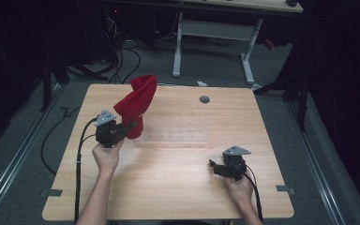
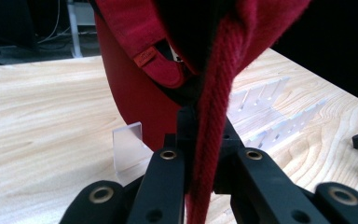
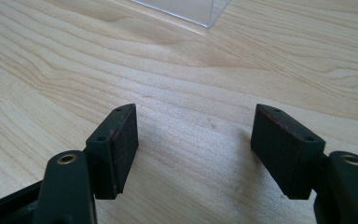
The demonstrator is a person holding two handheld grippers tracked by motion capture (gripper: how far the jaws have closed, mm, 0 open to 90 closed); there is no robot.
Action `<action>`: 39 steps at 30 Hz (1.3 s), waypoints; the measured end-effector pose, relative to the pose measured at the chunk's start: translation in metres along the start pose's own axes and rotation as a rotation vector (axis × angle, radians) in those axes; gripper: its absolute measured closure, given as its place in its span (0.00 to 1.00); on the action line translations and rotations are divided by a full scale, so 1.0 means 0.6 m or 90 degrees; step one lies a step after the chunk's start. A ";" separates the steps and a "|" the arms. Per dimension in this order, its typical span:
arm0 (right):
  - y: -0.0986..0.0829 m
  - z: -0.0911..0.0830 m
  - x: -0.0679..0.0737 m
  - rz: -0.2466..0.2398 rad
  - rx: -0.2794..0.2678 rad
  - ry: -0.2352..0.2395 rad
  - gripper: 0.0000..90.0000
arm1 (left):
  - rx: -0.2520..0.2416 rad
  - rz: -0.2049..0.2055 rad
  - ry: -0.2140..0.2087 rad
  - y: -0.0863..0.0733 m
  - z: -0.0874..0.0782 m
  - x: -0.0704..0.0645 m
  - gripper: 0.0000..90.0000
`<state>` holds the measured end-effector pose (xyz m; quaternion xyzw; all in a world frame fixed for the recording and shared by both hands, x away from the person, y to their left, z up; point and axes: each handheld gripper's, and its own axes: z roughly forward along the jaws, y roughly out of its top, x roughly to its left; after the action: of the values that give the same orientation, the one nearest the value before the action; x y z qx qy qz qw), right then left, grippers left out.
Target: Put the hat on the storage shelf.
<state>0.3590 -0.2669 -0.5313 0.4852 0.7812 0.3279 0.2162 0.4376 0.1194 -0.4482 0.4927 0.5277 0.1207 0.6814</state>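
One red cap (image 1: 137, 99), seemingly upended, hangs clamped in left tongs (image 1: 130, 125); right tongs (image 1: 212, 164) gape.

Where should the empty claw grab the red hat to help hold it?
Probably the loose top edge of the red hat, coming in from the right. The left claw is shut on a thick fabric edge low down, so the hat stands up floppy above it. The right claw is open, low over the table, with that side free.
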 end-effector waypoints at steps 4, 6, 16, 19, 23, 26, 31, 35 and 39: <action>0.000 0.000 0.000 0.001 0.000 0.000 0.36 | 0.007 0.008 0.004 -0.004 -0.002 -0.002 0.94; 0.000 0.000 0.000 0.001 0.001 0.000 0.36 | 0.010 0.000 0.007 -0.005 -0.002 0.002 0.94; 0.000 0.000 0.000 0.000 0.000 0.000 0.36 | 0.023 -0.016 0.021 -0.015 -0.005 0.016 0.94; 0.000 0.000 0.000 0.000 0.000 0.000 0.36 | 0.026 -0.017 0.026 -0.015 -0.006 0.016 0.89; 0.000 0.000 0.000 0.000 0.000 0.000 0.36 | 0.026 -0.018 0.033 -0.013 -0.008 0.015 0.78; 0.000 0.000 0.000 0.000 0.000 0.000 0.36 | 0.028 -0.014 0.037 -0.012 -0.010 0.015 0.73; 0.000 0.000 0.000 0.000 0.000 0.000 0.36 | 0.023 -0.015 0.043 -0.007 -0.014 0.015 0.58; 0.000 0.000 0.000 0.000 0.000 0.000 0.36 | 0.019 -0.006 0.046 -0.006 -0.020 0.014 0.52; 0.000 0.000 0.000 0.000 0.000 0.000 0.36 | 0.014 -0.015 0.049 -0.005 -0.029 0.017 0.49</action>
<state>0.3590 -0.2668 -0.5313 0.4853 0.7813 0.3279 0.2159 0.4261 0.1344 -0.4558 0.4890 0.5603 0.1258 0.6566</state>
